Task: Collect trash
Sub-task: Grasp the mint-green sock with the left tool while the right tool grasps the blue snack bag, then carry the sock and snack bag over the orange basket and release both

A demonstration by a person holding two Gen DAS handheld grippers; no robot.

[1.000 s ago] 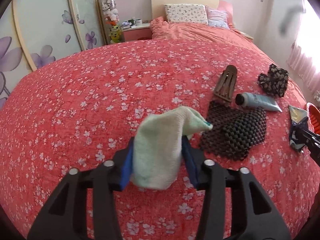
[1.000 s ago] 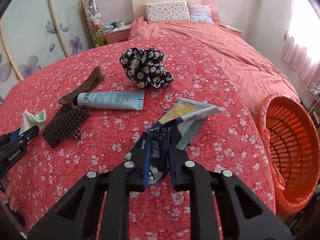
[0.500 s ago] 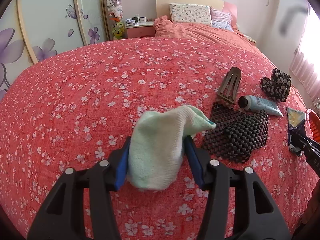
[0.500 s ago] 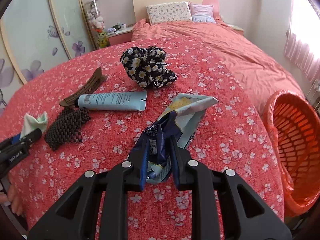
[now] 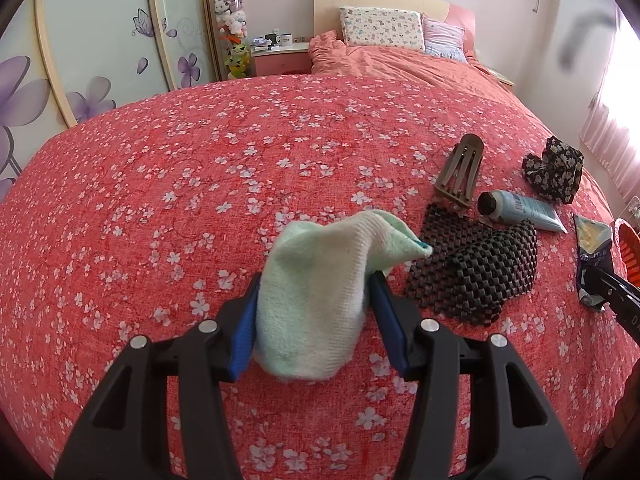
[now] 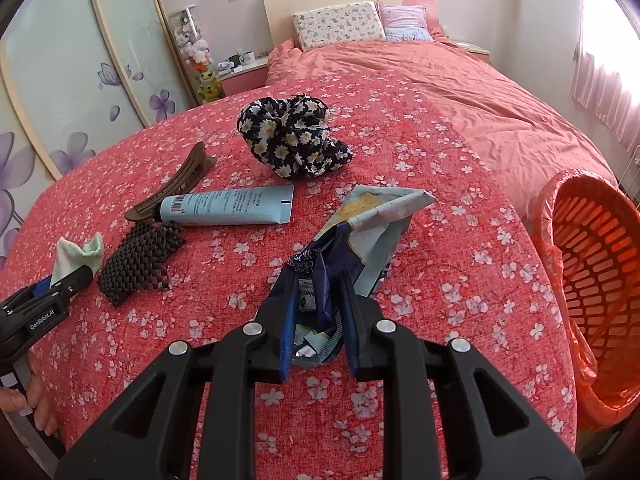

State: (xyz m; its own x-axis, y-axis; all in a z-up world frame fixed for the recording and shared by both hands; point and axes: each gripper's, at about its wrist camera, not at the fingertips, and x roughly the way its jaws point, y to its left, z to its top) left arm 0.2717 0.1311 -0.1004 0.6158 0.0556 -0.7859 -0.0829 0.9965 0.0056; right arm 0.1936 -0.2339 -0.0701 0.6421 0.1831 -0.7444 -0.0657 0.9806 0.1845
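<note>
My left gripper is shut on a pale green sock, held just above the red floral bedspread. The sock's open end flops to the right. My right gripper is shut on the crumpled dark blue end of a snack wrapper, whose pale far end points away over the bedspread. An orange plastic basket with a thin liner stands off the bed's right edge, to the right of the right gripper. In the right wrist view the left gripper with the sock shows at the far left.
On the bedspread between the grippers lie a black woven mat piece, a light blue tube, a brown hair clip and a black floral scrunchie. Pillows, a nightstand and wardrobe doors stand behind.
Both grippers keep their holds. The right gripper with the wrapper has shifted only slightly; the left has stayed put.
</note>
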